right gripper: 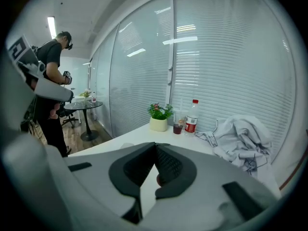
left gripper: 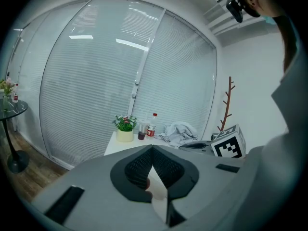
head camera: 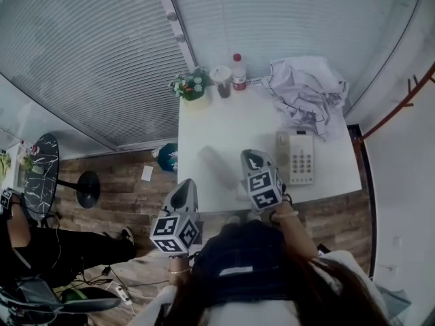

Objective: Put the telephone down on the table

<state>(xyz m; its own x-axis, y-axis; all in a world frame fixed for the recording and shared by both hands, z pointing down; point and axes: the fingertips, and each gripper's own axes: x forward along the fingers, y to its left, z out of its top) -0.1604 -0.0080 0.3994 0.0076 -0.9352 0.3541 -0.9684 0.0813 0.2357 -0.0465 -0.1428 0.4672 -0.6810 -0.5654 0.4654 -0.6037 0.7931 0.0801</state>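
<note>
The telephone [head camera: 296,157] lies flat on the white desk [head camera: 217,134], near its right front corner, keypad up and the handset seated along its left side, so the job looks done or nearly so. The right tongs [head camera: 250,157] hang just to the left of it, not touching, and the left tongs [head camera: 184,187] sit at the desk's front edge, well apart from it. Each gripper view shows its own ribbed pads pressed together with nothing between them: left [left gripper: 152,149] and right [right gripper: 155,146] are both closed and empty. The telephone should handle as a stiff, smooth plastic box, fairly light. Its handset is only resting in the cradle and may tip off if the body is tilted, so the body's side edges are the safer place to grip. Only the head view shows the whole telephone. The left gripper view catches what seems a low dark sliver of it [left gripper: 195,146] beside the other tongs' marker cube, and the right gripper view misses it, showing instead the crumpled shirt [right gripper: 240,138] and a person [right gripper: 52,81] standing far off.
</note>
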